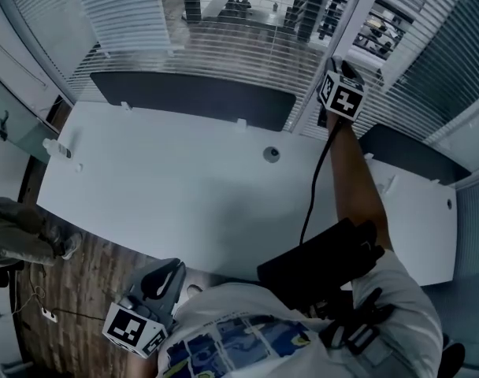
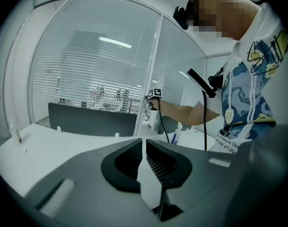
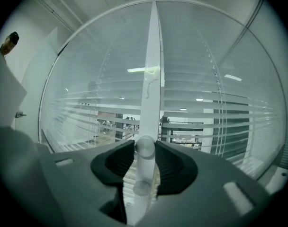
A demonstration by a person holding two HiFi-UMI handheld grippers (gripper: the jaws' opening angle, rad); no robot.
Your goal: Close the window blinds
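White slatted window blinds (image 1: 239,50) hang behind the desk, with their slats tilted so that the room beyond shows through (image 3: 205,108). My right gripper (image 1: 343,73) is held up at the white window post (image 3: 152,70) between two blinds. In the right gripper view its jaws (image 3: 145,148) stand open, with a pale round control wand (image 3: 144,174) upright between the pads. My left gripper (image 1: 173,270) hangs low at the desk's near edge, far from the window. Its jaws (image 2: 144,143) are shut with nothing between them.
A white desk (image 1: 184,195) lies between me and the window, with a dark divider panel (image 1: 192,93) along its back and a cable hole (image 1: 271,154). A spray bottle (image 2: 177,132) stands on the right. Someone's shoes (image 1: 27,239) are on the wooden floor at the left.
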